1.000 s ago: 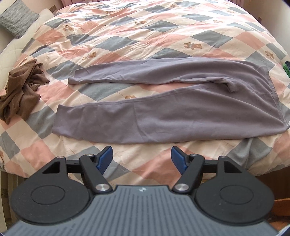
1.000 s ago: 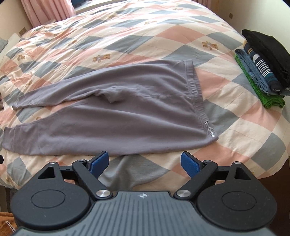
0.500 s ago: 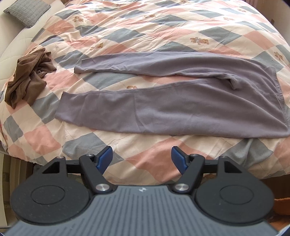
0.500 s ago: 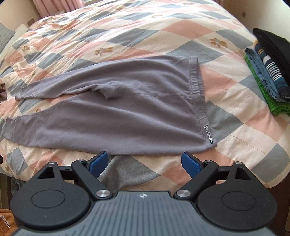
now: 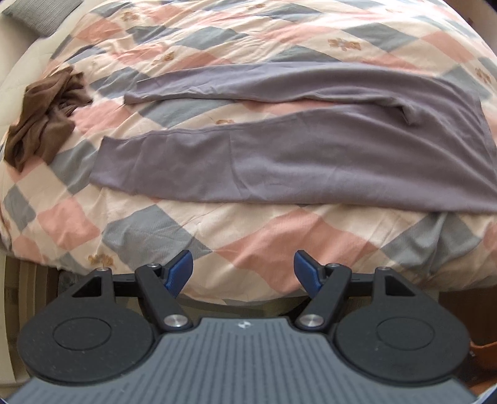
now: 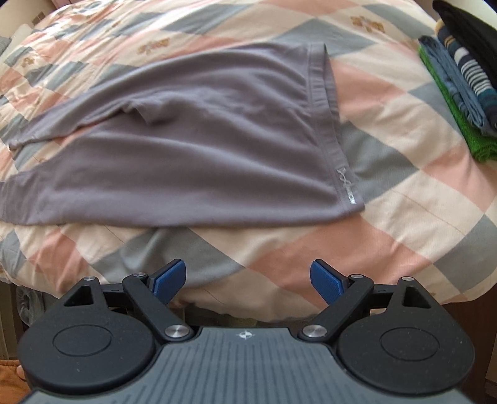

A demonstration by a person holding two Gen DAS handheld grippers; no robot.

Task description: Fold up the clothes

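Grey-purple trousers (image 5: pixel 310 161) lie spread flat on the checked quilt (image 5: pixel 217 230), both legs stretched to the left and slightly apart. Their waistband (image 6: pixel 326 102) with a small logo points right in the right wrist view, where the trousers (image 6: pixel 186 149) fill the middle. My left gripper (image 5: pixel 243 270) hovers open near the bed's front edge, short of the lower leg. My right gripper (image 6: pixel 248 278) is open too, just in front of the waist corner. Nothing is between either pair of blue pads.
A crumpled brown garment (image 5: pixel 43 121) lies at the left of the bed. A stack of folded clothes (image 6: pixel 456 71), green, blue, striped and black, sits at the right edge. A grey pillow (image 5: pixel 40 15) is at the far left corner.
Both grippers have drawn back and lower toward the bed's front edge, so the quilt's edge now shows in front of the fingers. The trousers have not moved.
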